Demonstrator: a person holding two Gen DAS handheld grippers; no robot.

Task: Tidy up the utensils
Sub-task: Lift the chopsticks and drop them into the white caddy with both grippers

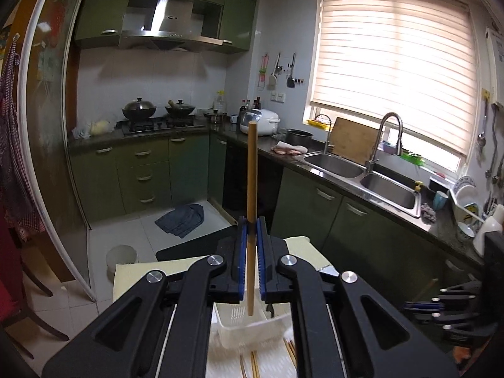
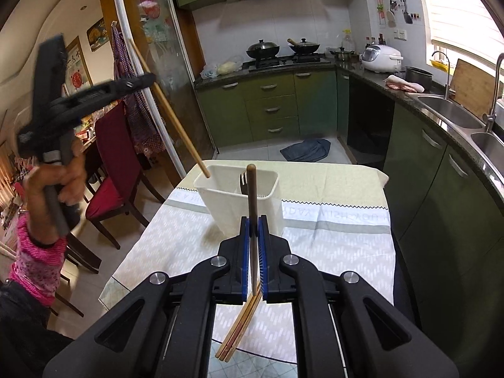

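Note:
My left gripper (image 1: 252, 223) is shut on a light wooden chopstick (image 1: 252, 173) that stands upright, its lower tip over the white utensil holder (image 1: 249, 327). In the right wrist view the left gripper (image 2: 148, 79) is raised at the left and the chopstick (image 2: 171, 113) slants down to the holder's near rim (image 2: 233, 193). A dark fork (image 2: 244, 182) stands in the holder. My right gripper (image 2: 254, 225) is shut on a dark brown chopstick (image 2: 252, 201) held upright before the holder. Several chopsticks (image 2: 239, 330) lie on the cloth beneath it.
The table carries a pale patterned cloth (image 2: 330, 245). A red chair (image 2: 110, 170) stands left of the table. Green cabinets, a stove (image 2: 283, 58) and a double sink (image 1: 362, 173) line the kitchen walls. A blue rag (image 2: 305, 150) lies on the floor.

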